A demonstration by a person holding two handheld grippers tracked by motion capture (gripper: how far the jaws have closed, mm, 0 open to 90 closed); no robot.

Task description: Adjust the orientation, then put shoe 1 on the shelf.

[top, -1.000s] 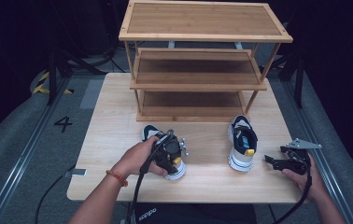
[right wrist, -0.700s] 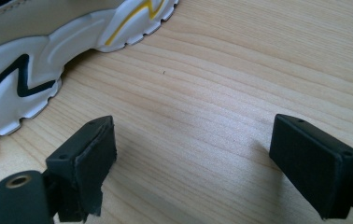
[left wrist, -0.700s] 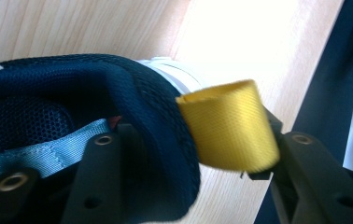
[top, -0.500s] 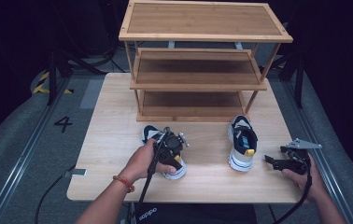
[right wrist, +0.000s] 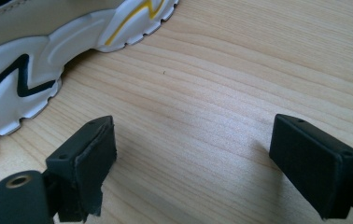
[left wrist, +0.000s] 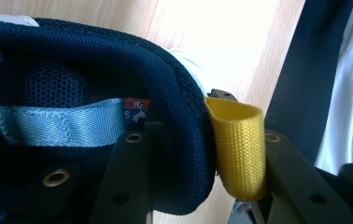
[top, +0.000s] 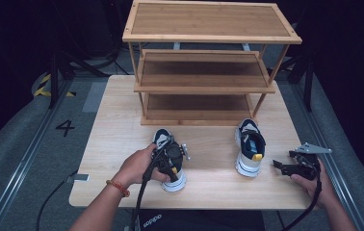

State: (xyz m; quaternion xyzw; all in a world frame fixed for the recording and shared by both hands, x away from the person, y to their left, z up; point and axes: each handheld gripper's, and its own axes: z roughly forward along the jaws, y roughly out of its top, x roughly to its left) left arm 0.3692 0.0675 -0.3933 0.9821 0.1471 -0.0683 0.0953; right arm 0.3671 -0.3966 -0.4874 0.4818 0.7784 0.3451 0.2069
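Two navy, white and yellow sneakers stand on the wooden table (top: pixel 209 154). My left gripper (top: pixel 171 161) is down on the heel of the left sneaker (top: pixel 162 138). Its jaws have just been closing. In the left gripper view one jaw is inside the padded navy heel collar (left wrist: pixel 184 140) and the other is outside against the yellow pull tab (left wrist: pixel 240 149), so the left gripper (left wrist: pixel 205 137) is shut on the heel. The right sneaker (top: pixel 250 147) stands free. Beside it my right gripper (top: pixel 283 160) rests open; the right gripper (right wrist: pixel 202 154) has bare wood between its pads, and the sneaker's sole (right wrist: pixel 34 70) lies ahead to its left.
A three-tier wooden shoe rack (top: pixel 204 72) stands at the back of the table, its shelves bare. Both sneakers sit just in front of its lowest shelf. Grey floor with a rail and cables surrounds the table.
My left hand has shifted slightly over the left sneaker's heel, and the gripper now sits lower on it. The right hand and the right sneaker have not moved.
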